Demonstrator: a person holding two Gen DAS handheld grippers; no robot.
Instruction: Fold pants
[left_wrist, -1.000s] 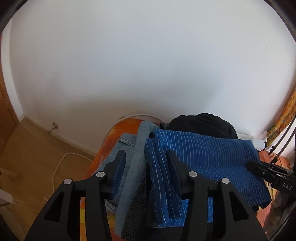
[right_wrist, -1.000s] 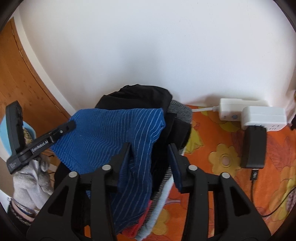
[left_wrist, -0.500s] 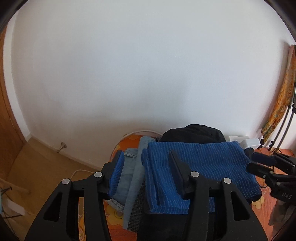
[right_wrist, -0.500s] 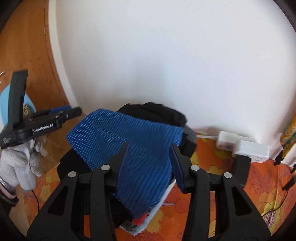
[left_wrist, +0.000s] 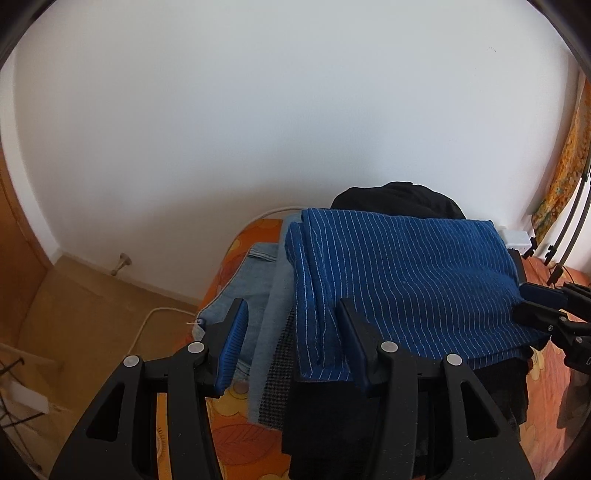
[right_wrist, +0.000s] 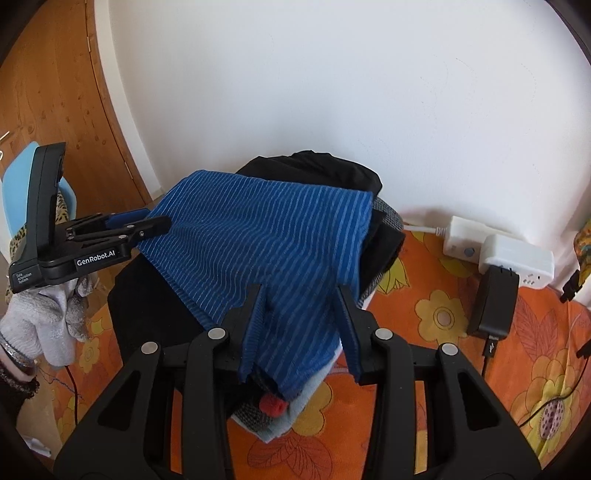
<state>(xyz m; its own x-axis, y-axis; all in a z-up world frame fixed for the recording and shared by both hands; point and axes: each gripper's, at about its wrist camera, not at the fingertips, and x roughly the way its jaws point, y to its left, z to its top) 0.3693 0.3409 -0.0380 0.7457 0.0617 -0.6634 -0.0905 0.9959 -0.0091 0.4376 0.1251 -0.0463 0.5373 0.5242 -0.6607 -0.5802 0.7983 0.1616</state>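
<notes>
The folded blue pants with thin white stripes (left_wrist: 402, 284) lie on top of a pile of folded clothes on the orange flowered cover; they also show in the right wrist view (right_wrist: 266, 243). My left gripper (left_wrist: 291, 343) is open and empty, its jaws level with the pile's left edge. It shows from the side in the right wrist view (right_wrist: 147, 223), close by the pants' left corner. My right gripper (right_wrist: 301, 325) is open, its jaws either side of the pants' near right corner without clamping it. It shows at the right edge of the left wrist view (left_wrist: 543, 306).
The pile holds light denim (left_wrist: 243, 291), a grey checked piece (left_wrist: 280, 373) and black garments (right_wrist: 314, 170). A white power strip (right_wrist: 498, 254) with a black charger (right_wrist: 493, 306) lies right of the pile by the white wall. A wooden door (right_wrist: 55, 92) stands left.
Both grippers have drawn back and up from the pile, so more wall shows. The blue striped pants lie flatter and squarer on top.
</notes>
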